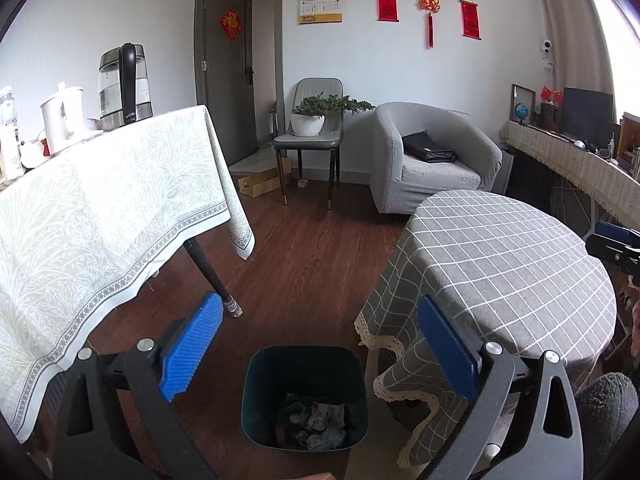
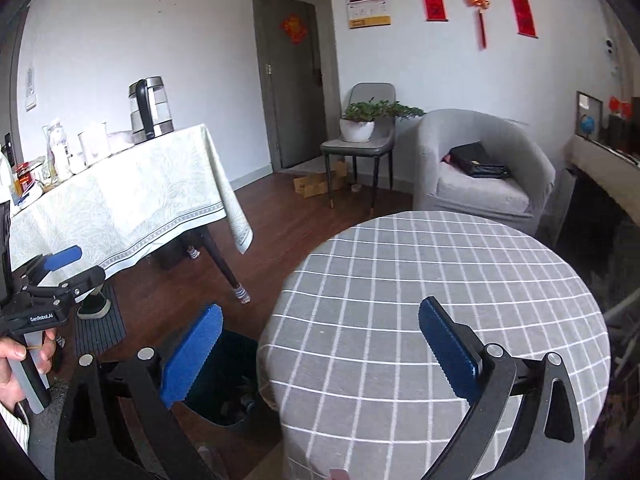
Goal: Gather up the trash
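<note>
A dark teal trash bin point(image 1: 306, 396) stands on the wooden floor between two tables, with crumpled paper trash point(image 1: 316, 424) lying in its bottom. My left gripper point(image 1: 320, 344) hangs above and just behind the bin, open, with nothing between its blue pads. My right gripper point(image 2: 320, 352) is open and empty over the near edge of the round table point(image 2: 440, 280) with the grey checked cloth. In the right wrist view the bin point(image 2: 224, 380) is partly hidden under that table's edge. The left gripper point(image 2: 80, 266) shows at the left, held by a hand point(image 2: 16, 364).
A rectangular table point(image 1: 100, 220) under a pale patterned cloth carries a kettle point(image 1: 126, 84) and jugs; its dark leg point(image 1: 212, 276) stands near the bin. Behind are a grey armchair point(image 1: 436, 160) with a black bag, a chair holding a potted plant point(image 1: 310, 120), and a sideboard point(image 1: 580, 164).
</note>
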### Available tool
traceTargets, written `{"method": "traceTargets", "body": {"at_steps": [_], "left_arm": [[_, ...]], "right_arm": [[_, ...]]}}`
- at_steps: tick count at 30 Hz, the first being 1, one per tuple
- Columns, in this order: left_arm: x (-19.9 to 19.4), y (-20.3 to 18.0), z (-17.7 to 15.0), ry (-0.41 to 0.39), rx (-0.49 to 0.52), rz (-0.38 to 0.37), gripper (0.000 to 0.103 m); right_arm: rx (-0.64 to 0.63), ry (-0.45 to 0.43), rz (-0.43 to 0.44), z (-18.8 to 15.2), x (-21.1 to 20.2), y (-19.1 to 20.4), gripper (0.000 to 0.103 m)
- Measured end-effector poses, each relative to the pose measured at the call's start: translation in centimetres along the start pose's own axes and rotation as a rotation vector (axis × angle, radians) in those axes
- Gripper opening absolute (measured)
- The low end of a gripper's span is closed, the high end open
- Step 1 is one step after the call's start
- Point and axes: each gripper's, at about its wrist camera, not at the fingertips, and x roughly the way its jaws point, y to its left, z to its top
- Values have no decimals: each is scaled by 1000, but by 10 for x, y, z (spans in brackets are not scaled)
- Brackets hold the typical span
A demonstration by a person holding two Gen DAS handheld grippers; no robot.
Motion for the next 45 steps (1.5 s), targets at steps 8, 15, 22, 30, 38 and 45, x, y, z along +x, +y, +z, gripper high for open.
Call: {"method": "traceTargets", "body": {"at_steps": [8,15,22,30,38,45], "left_arm": [[-16,-11,-30,12,11,58,100],[-34,-24,-40,-35,16,29,100],[-28,-29,-47,30,14,15,100],[-27,-8,-52,40,-92,2,100],[-29,-10,-53,38,-84,20,100],[-30,-17,-53,36,-59,34,100]], "right_arm": [[50,-32,-64,-49,-53,-43,99],[37,-13,-103,-68,-73,-45,99],[31,-15,-103,-79,-76,-46,99],[37,-39,-60,-82,-79,-43,99],[30,-41,-38,-81,-79,-38,99],[39,-41,-33,-82,-79,-37,100]]}}
